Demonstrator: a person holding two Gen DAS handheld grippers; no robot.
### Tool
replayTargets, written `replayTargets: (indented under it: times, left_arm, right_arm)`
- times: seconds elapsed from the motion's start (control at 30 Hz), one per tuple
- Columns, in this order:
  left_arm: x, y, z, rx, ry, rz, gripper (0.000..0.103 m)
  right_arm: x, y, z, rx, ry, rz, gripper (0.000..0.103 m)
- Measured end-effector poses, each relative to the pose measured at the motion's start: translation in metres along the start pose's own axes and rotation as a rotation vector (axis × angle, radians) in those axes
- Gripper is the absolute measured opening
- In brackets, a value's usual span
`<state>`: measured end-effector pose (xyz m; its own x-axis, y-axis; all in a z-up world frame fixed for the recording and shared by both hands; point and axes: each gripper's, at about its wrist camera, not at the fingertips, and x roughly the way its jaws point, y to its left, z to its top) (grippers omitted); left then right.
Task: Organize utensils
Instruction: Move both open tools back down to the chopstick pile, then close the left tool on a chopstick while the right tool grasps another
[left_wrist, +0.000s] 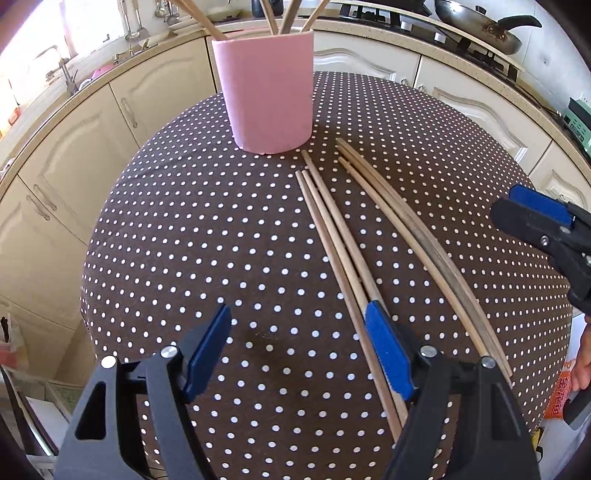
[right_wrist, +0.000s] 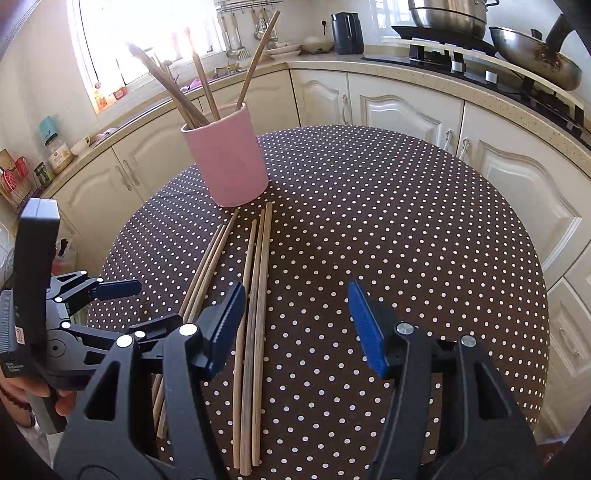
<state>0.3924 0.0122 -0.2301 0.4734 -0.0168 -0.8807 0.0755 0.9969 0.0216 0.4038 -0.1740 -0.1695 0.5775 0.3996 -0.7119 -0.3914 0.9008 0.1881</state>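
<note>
A pink holder (left_wrist: 269, 92) stands at the far side of the round polka-dot table (left_wrist: 184, 240) with several wooden chopsticks upright in it; it also shows in the right wrist view (right_wrist: 227, 158). Several loose chopsticks lie flat on the cloth in two bundles, a left bundle (left_wrist: 332, 236) (right_wrist: 208, 266) and a right bundle (left_wrist: 417, 240) (right_wrist: 256, 295). My left gripper (left_wrist: 299, 350) is open and empty, low over the table, its right finger over the left bundle. My right gripper (right_wrist: 297, 325) is open and empty, just right of the right bundle. Each gripper shows in the other's view (left_wrist: 543, 221) (right_wrist: 110, 288).
Cream kitchen cabinets (left_wrist: 74, 147) and a counter curve around behind the table. A stove with a wok (right_wrist: 535, 62) and a pot (right_wrist: 447, 14) is at the back right. A kettle (right_wrist: 347, 33) and jars (right_wrist: 55, 147) stand on the counter.
</note>
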Motion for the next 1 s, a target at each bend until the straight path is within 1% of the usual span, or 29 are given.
replayTargets:
  times: [0.1, 0.2, 0.27, 0.37, 0.47, 0.57, 0.6, 0.63, 0.67, 0.7, 0.77, 0.83, 0.9, 1.0]
  left_arm:
    - [-0.002, 0.005, -0.001, -0.002, 0.002, 0.012, 0.074]
    - [0.0, 0.007, 0.0, -0.015, 0.009, -0.001, 0.074]
    - [0.001, 0.005, 0.002, -0.006, 0.011, 0.007, 0.074]
    - [0.007, 0.0, 0.005, 0.007, 0.032, 0.014, 0.074]
    - [0.009, 0.002, 0.008, 0.005, 0.035, 0.0, 0.071]
    - [0.01, 0.002, 0.012, 0.021, 0.038, -0.008, 0.064]
    - [0.01, 0.002, 0.014, 0.025, 0.039, -0.009, 0.058]
    - [0.01, 0.004, 0.015, 0.025, 0.039, -0.009, 0.055]
    - [0.01, 0.006, 0.017, 0.026, 0.041, -0.011, 0.052]
    - [0.011, 0.007, 0.019, 0.031, 0.043, -0.012, 0.049]
    - [0.01, 0.009, 0.02, 0.039, 0.043, -0.016, 0.045]
    - [0.01, 0.01, 0.021, 0.043, 0.043, -0.019, 0.041]
    - [0.009, 0.012, 0.021, 0.048, 0.043, -0.023, 0.033]
    - [0.008, 0.017, 0.022, 0.048, 0.046, -0.029, 0.026]
  right_arm:
    - [0.004, 0.0, 0.0, -0.001, 0.014, 0.0, 0.058]
    - [0.008, 0.0, 0.001, 0.001, 0.024, 0.002, 0.058]
    - [0.011, 0.001, 0.002, -0.007, 0.031, -0.003, 0.058]
    - [0.016, 0.003, 0.005, -0.023, 0.06, -0.015, 0.058]
    - [0.022, 0.004, 0.009, -0.036, 0.092, -0.02, 0.058]
    - [0.031, 0.006, 0.014, -0.055, 0.139, -0.017, 0.058]
    - [0.034, 0.008, 0.016, -0.062, 0.151, -0.023, 0.058]
    - [0.036, 0.009, 0.018, -0.069, 0.159, -0.028, 0.057]
    - [0.04, 0.01, 0.02, -0.073, 0.178, -0.02, 0.053]
    - [0.043, 0.011, 0.021, -0.072, 0.195, -0.01, 0.045]
    - [0.051, 0.014, 0.023, -0.077, 0.236, 0.01, 0.033]
    - [0.057, 0.016, 0.025, -0.086, 0.26, 0.006, 0.033]
    - [0.06, 0.019, 0.027, -0.088, 0.273, 0.024, 0.03]
    - [0.066, 0.023, 0.029, -0.096, 0.298, 0.034, 0.029]
